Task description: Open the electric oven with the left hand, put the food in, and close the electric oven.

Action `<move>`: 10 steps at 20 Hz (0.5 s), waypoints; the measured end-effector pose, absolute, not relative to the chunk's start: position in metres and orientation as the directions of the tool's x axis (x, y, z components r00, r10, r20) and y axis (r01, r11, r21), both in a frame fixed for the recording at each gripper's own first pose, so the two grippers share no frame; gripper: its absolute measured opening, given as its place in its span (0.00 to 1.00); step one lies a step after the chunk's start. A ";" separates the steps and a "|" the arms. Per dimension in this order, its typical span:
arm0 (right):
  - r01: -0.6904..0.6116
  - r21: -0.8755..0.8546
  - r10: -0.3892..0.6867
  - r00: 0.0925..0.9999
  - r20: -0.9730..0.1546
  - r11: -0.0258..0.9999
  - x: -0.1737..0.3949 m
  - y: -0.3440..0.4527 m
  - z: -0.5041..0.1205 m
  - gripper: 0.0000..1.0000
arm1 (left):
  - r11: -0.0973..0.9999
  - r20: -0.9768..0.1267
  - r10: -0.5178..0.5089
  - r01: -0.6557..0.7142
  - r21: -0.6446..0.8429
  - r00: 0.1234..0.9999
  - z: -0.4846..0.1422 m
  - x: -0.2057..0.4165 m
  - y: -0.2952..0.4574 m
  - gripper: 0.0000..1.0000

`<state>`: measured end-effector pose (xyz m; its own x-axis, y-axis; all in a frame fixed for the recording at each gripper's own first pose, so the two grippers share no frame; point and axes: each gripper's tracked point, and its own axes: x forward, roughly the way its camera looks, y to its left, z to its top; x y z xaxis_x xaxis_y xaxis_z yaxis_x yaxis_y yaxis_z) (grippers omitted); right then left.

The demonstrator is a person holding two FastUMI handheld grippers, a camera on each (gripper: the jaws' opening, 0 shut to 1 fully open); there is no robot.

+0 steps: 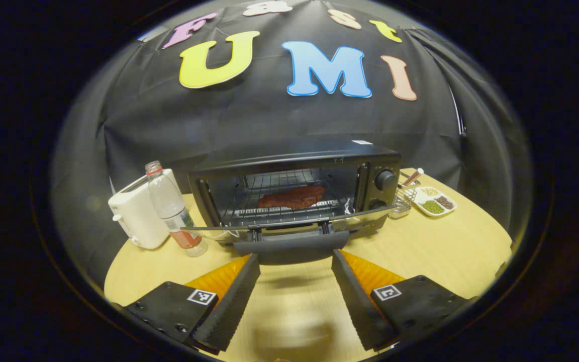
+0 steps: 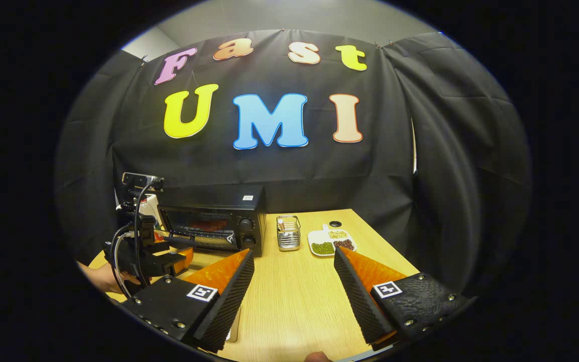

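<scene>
Black cloth at the back, pale wooden table [image 1: 435, 246] in front. From the left gripper view: black electric oven [image 1: 294, 193] at center, door [image 1: 279, 224] dropped open to about level, its dark handle [image 1: 291, 247] at the near edge; reddish-brown food [image 1: 292, 196] lying on the wire rack [image 1: 279, 208] inside; two knobs [image 1: 385, 179] down the oven's 3 o'clock side. Left gripper [image 1: 294, 286] low at 6 o'clock, fingers wide apart, clamped on nothing, tips just short of the handle and to either side of it; contact cannot be told. White appliance [image 1: 136, 216] at 9 o'clock of the oven, clear plastic bottle [image 1: 171, 208] with a red label upright just beside it. Small wire basket [image 1: 404, 201] at 3 o'clock of the oven, then a white divided dish [image 1: 434, 200] of green, brown and pale bits farther out. From the right gripper view: right gripper [image 2: 294, 294] at 6 o'clock over bare table, fingers spread apart, holding nothing, well apart from the oven [image 2: 214, 221]. Oven at 10 o'clock, basket [image 2: 288, 233] and dish [image 2: 330, 242] near 12 o'clock. Left gripper [image 2: 169, 254] seen at 9 o'clock, close before the oven front with cables looping off it, a hand [image 2: 103, 279] behind it.
</scene>
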<state>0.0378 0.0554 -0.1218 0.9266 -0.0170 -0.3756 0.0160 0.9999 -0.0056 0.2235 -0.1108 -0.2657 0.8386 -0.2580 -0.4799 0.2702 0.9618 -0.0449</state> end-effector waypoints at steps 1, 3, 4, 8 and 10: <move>0.017 -0.007 -0.018 0.927 -0.376 1.000 0.037 0.056 -0.121 0.97 | 0.961 -0.472 -0.262 0.274 -0.045 0.842 -0.260 0.227 -0.111 0.98; 0.020 -0.010 -0.022 0.926 -0.377 1.000 0.039 0.057 -0.121 0.97 | 0.961 -0.462 -0.261 0.272 -0.043 0.848 -0.252 0.235 -0.109 0.97; 0.022 -0.011 -0.025 0.925 -0.378 1.000 0.039 0.058 -0.123 0.97 | 0.961 -0.457 -0.262 0.271 -0.048 0.850 -0.249 0.239 -0.110 1.00; 0.030 -0.007 -0.030 0.926 -0.377 1.000 0.040 0.062 -0.125 0.97 | 0.959 -0.425 -0.272 0.278 -0.049 0.863 -0.234 0.252 -0.111 0.97; 0.031 -0.007 -0.031 0.927 -0.374 1.000 0.041 0.064 -0.124 0.97 | 0.957 -0.411 -0.280 0.285 -0.052 0.868 -0.227 0.256 -0.112 0.97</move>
<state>0.0412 0.0643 -0.1242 0.9270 -0.0312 -0.3737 0.0308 0.9995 -0.0069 0.2558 -0.1124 -0.2269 0.8675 -0.2804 -0.4108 0.2846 0.9572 -0.0525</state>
